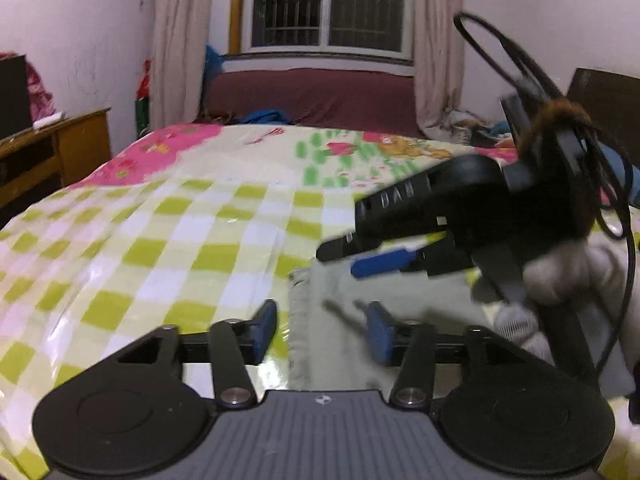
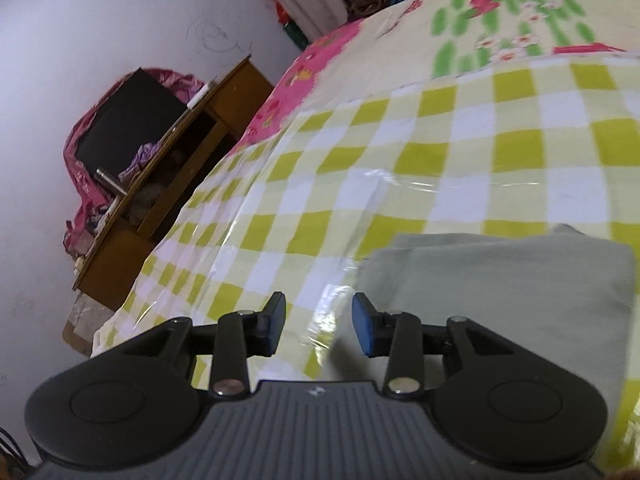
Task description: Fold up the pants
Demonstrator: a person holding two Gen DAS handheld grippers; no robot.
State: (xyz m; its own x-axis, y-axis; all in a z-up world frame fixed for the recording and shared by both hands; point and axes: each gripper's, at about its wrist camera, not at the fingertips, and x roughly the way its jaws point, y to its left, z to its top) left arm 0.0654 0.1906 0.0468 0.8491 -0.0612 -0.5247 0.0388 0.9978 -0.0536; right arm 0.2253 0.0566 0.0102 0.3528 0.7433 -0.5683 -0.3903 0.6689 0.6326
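Note:
The grey-green pants [image 1: 344,320] lie folded into a flat rectangle on the checked bed cover [image 1: 160,240]; they also show in the right wrist view [image 2: 512,292]. My left gripper [image 1: 322,332] is open and empty, its fingers straddling the fold's left edge just above it. My right gripper [image 2: 319,328] is open and empty over the cover at the fold's left corner. In the left wrist view the right gripper [image 1: 340,258] hangs above the pants, held by a gloved hand [image 1: 560,276], jaws apart.
A shiny plastic sheet [image 2: 360,184] covers the green-and-white checks. A wooden desk [image 2: 160,184] with a black box stands left of the bed. A maroon sofa [image 1: 312,92] and a barred window [image 1: 328,4] are behind. Black cables [image 1: 616,208] trail off the right gripper.

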